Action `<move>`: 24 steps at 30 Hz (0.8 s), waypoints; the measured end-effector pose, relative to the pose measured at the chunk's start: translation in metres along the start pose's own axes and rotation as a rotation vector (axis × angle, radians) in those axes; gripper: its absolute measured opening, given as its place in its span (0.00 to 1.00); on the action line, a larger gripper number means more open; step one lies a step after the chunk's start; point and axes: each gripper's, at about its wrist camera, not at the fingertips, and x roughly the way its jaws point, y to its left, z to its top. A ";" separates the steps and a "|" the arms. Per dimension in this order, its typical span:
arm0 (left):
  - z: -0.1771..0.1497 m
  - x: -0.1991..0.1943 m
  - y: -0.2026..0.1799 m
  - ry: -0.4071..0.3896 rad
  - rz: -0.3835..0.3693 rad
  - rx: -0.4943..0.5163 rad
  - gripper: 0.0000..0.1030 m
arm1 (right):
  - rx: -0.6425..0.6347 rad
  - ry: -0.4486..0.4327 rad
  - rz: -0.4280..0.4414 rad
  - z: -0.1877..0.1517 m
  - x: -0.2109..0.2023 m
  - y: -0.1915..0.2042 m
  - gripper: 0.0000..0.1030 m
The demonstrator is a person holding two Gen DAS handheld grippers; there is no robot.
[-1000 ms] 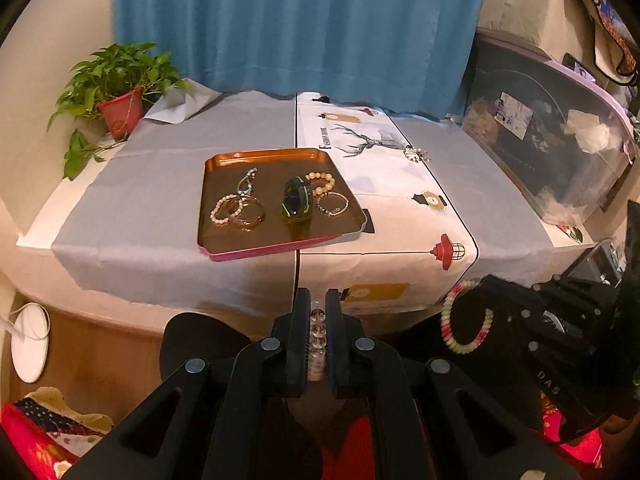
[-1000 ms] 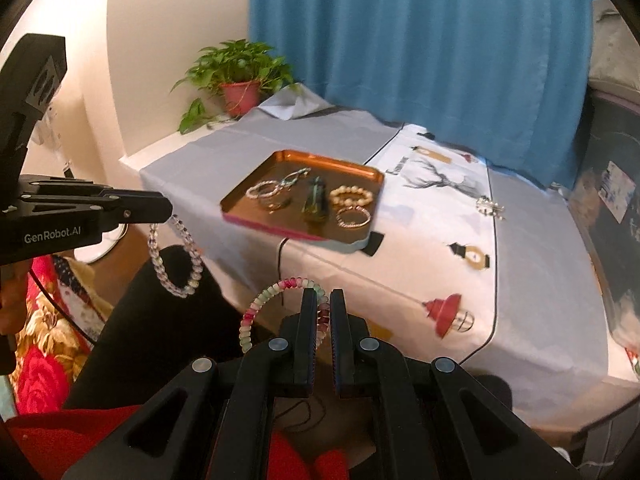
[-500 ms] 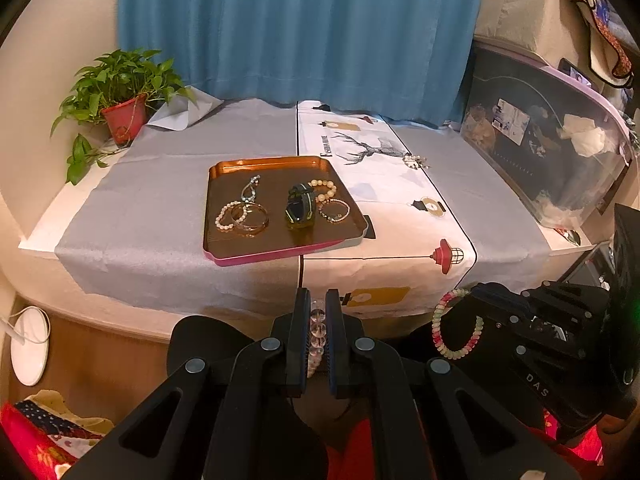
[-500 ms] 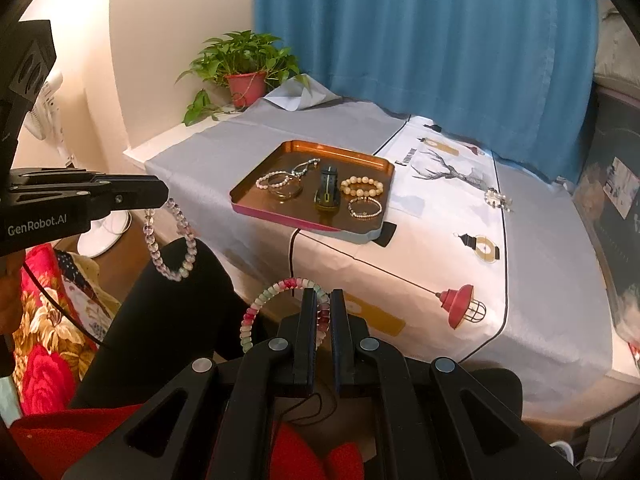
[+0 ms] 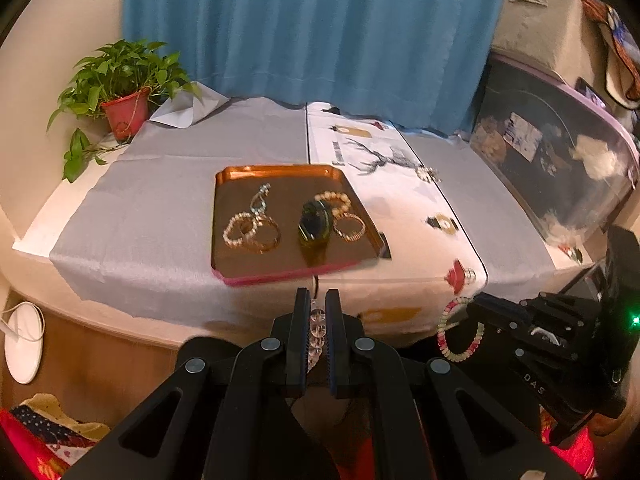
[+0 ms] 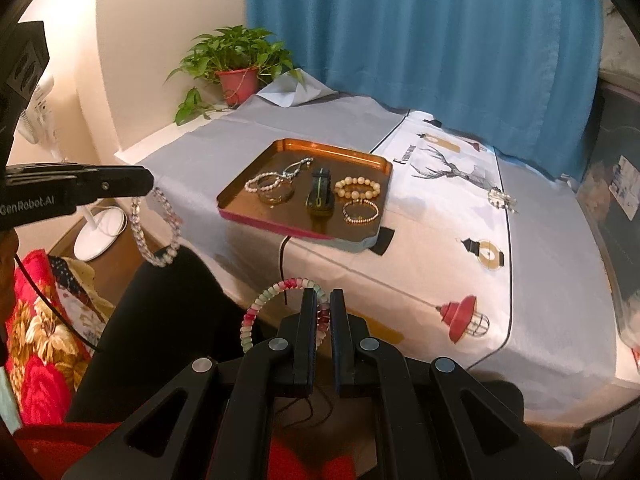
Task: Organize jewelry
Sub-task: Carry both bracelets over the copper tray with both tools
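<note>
My left gripper (image 5: 317, 300) is shut on a clear bead bracelet (image 5: 316, 322), which hangs as a loop in the right wrist view (image 6: 154, 232). My right gripper (image 6: 324, 300) is shut on a pink, white and green bead bracelet (image 6: 260, 308), also visible in the left wrist view (image 5: 454, 334). Both are held off the table's front edge. A copper tray (image 5: 236, 176) (image 6: 240, 196) on the table holds several bracelets, a chain and a dark green watch (image 5: 314, 226) (image 6: 320, 196).
A grey cloth and a white printed runner (image 6: 436, 216) cover the table. A small silver jewel (image 6: 500, 198) lies on the runner. A potted plant (image 5: 124, 92) stands at the back left, a clear storage bin (image 5: 552, 152) at the right. A white fan base (image 5: 22, 344) is on the floor.
Both grippers have moved forward toward the table with their bracelets; the tray appears nearer and larger in both views. Both grips are unchanged.
</note>
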 end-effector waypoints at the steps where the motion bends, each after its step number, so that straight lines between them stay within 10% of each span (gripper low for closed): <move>1: 0.006 0.003 0.004 -0.003 0.002 -0.003 0.05 | 0.008 0.000 0.006 0.004 0.003 -0.002 0.06; 24: 0.146 0.189 0.069 0.038 0.027 -0.003 0.05 | 0.087 0.038 -0.005 0.153 0.211 -0.085 0.07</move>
